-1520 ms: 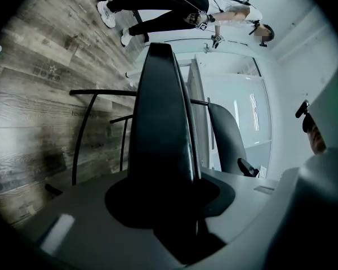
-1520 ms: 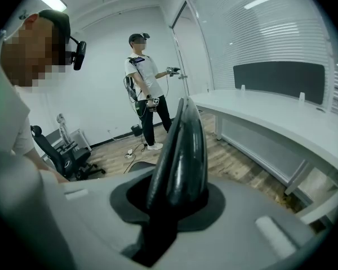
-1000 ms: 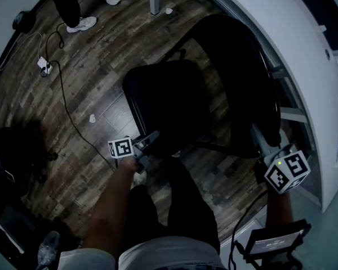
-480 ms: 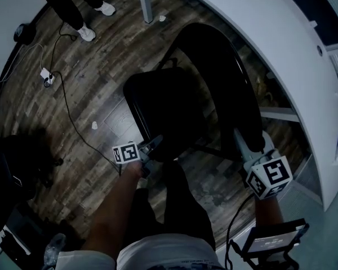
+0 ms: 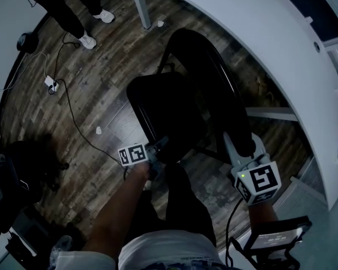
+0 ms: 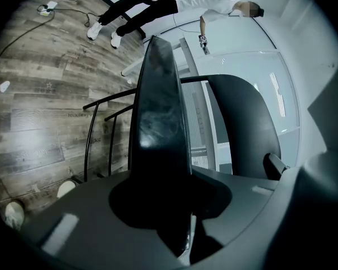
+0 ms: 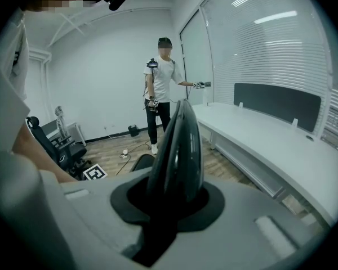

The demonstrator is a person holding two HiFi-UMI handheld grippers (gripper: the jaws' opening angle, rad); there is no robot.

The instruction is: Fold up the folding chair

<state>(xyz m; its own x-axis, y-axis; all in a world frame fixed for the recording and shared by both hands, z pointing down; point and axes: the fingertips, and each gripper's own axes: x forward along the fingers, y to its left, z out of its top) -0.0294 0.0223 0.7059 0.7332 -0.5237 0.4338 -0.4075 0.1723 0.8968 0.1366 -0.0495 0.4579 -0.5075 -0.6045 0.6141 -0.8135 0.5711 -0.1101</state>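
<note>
Black folding chair [image 5: 177, 103]; left fingers [image 5: 159, 145] pinch seat edge [image 6: 158, 122], right fingers [image 5: 231, 146] pinch backrest [image 7: 177, 151].

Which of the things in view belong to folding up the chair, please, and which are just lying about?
Part of the job:
- folding chair
- left gripper, fingers shut on the chair's seat
- right gripper, fingers shut on the chair's backrest

Just lying about:
- power strip
- white scrap on the floor
- white desk
- office chair
</note>
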